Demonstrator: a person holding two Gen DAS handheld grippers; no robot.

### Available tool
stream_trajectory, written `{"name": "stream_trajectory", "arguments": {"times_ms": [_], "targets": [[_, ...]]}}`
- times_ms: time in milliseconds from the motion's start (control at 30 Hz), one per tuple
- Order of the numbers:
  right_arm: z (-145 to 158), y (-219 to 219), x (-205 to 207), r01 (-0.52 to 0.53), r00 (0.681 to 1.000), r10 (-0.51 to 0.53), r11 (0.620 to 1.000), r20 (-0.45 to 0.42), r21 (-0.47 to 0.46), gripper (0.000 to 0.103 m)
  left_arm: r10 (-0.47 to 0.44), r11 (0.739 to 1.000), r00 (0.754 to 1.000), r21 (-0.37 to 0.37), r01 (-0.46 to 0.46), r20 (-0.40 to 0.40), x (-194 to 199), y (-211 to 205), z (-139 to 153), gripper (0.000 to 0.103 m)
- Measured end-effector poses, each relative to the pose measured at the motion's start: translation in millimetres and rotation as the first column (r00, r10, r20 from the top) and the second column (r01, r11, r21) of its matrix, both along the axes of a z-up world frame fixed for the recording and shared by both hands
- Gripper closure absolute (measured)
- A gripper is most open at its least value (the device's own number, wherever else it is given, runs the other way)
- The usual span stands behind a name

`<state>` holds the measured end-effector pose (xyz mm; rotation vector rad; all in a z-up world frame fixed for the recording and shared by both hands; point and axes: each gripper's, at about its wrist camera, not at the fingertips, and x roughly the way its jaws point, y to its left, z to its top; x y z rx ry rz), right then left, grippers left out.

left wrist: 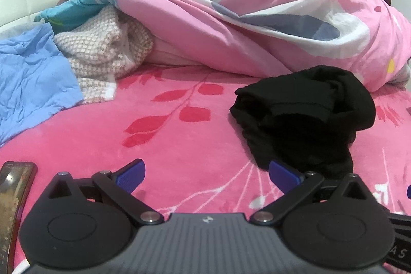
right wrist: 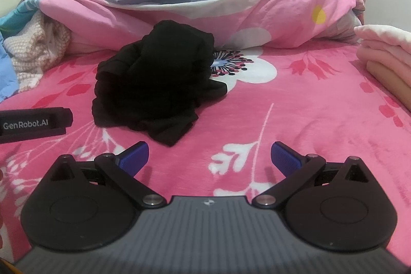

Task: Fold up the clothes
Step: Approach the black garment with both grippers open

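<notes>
Black garment (right wrist: pixel 156 78) lies crumpled in a loose heap on the pink floral bed cover (right wrist: pixel 295 114), and we see it from both wrist cameras. Our left tongs (left wrist: pixel 206 177) hover low over the cover with both blue pads spread wide and nothing between them; the heap sits ahead and to their right, its near hem just behind the right pad (left wrist: pixel 285 179). Our right tongs (right wrist: pixel 209 158) are likewise released and empty, with the garment ahead and to their left, its nearest fold just beyond the left pad (right wrist: pixel 134 158). A black strap marked GenRobot.AI (right wrist: pixel 34 123) shows at the left edge of the right view, beside the heap but apart from it. Behind the garment a rumpled pink flowered duvet (left wrist: pixel 257 4) rises like a wall, its lower edge near the far side of the heap. A knitted beige blanket (left wrist: pixel 102 53) and a blue sheet (left wrist: pixel 30 73) crowd the far left, and a phone (left wrist: pixel 12 209) lies at the near left edge. Folded pale pink cloth (right wrist: pixel 385 53) is stacked at the right edge. Between the tongs and the heap, and to its right, the bed cover lies flat and bare.
</notes>
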<state>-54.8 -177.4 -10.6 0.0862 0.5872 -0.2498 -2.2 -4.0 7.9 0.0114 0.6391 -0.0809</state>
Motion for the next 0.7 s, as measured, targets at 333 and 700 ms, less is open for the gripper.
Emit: {"name": "stream_trajectory", "arguments": {"times_ms": [333, 700], "targets": [[-0.6, -1.4, -0.2, -0.003, 1.000, 0.003, 1.000, 0.000, -0.001, 0.001, 0.004, 0.999, 1.000, 0.036, -0.005, 0.031, -2.7, -3.6, 2.0, 0.000], [-1.2, 0.1, -0.4, 0.012, 1.000, -0.011, 0.999, 0.024, -0.032, 0.001, 0.008, 1.000, 1.000, 0.030, -0.009, 0.031, -2.6, -2.7, 1.8, 0.000]]}}
